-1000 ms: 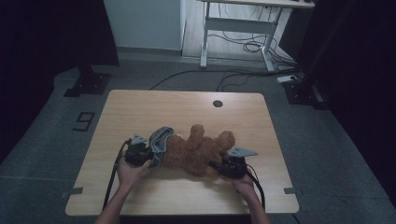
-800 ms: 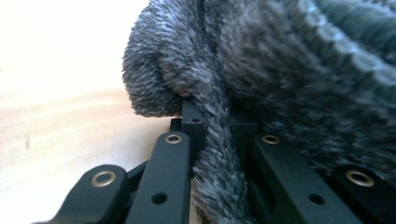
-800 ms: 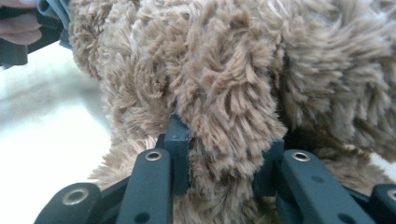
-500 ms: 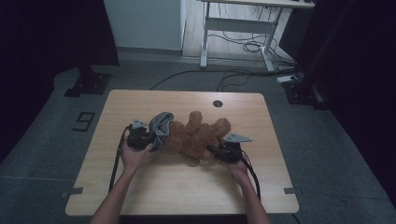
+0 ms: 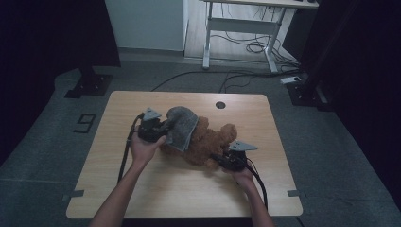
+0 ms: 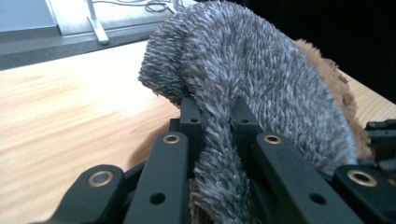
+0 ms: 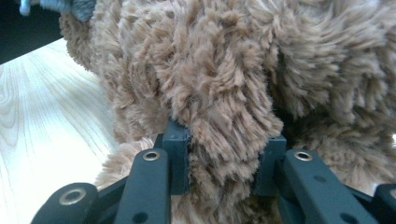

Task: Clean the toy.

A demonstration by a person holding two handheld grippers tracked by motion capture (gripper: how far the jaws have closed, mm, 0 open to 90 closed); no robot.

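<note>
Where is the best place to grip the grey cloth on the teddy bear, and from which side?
Probably its hanging edge, from the person's left. The grey cloth drapes over the bear, and its free fold hangs there, thin enough for two jaws. The left gripper is shut on that fold, while the right gripper clamps the bear's fur.

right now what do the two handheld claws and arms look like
Left claw and right claw are black, each topped by a grey three-cornered plate and trailing a black cable. Up close, the flat black jaws carry brass-coloured rivets. The forearms are bare, with no sleeves visible.
</note>
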